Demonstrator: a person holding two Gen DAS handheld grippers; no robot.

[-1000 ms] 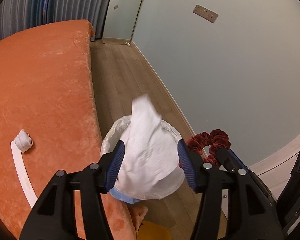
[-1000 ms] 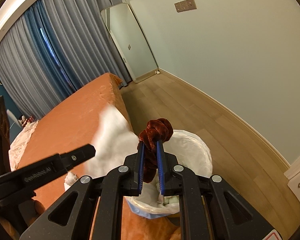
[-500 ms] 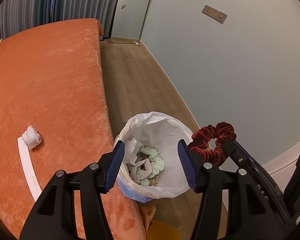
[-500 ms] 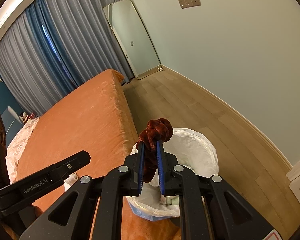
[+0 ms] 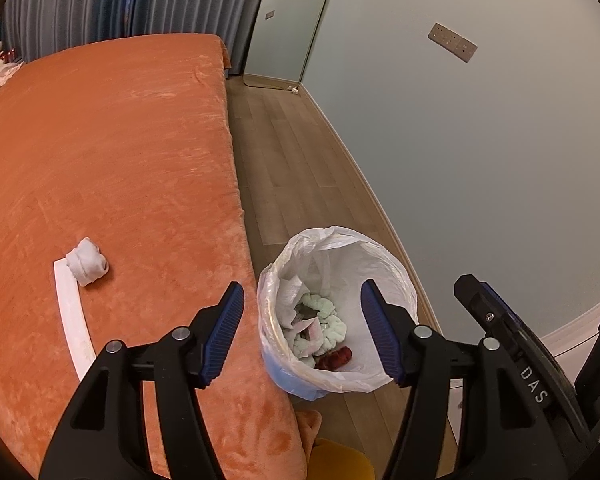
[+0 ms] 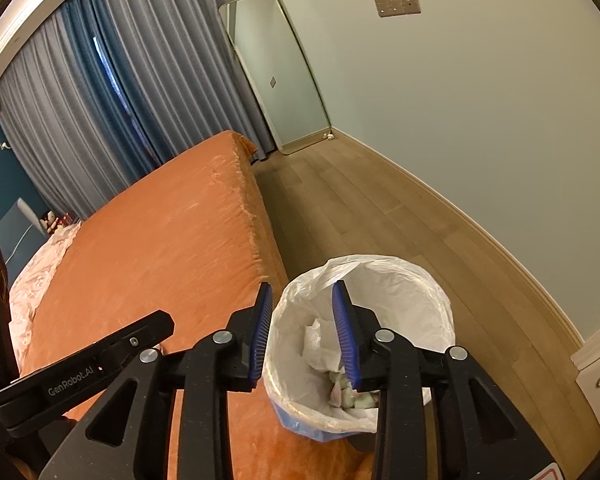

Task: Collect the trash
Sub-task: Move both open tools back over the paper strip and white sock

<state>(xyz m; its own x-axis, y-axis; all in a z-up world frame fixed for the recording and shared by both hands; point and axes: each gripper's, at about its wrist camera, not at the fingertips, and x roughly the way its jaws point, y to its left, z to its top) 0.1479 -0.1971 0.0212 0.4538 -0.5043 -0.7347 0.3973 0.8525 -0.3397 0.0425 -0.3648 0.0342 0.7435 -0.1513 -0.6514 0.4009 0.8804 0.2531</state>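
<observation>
Lying at the bottom of the lined trash bin [image 5: 384, 264], low and right of centre in the left wrist view, the dark red scrunchie [image 5: 336, 357] rests against a pale green scrunchie [image 5: 332, 322] and crumpled white tissue [image 5: 290, 294]. The bin stands on the wooden floor [image 5: 296, 160], just beside the edge of the orange bed [image 5: 112, 152]. Framing the bin's mouth, the left gripper [image 5: 302, 330] has its blue-padded fingers spread wide with nothing between them. In the right wrist view the right gripper [image 6: 303, 330] hovers over the bin's left rim, its fingers parted and empty. On the bed, at the left of the left wrist view, a balled white sock [image 5: 87, 267] touches the upper end of a curved white strip [image 5: 70, 316].
</observation>
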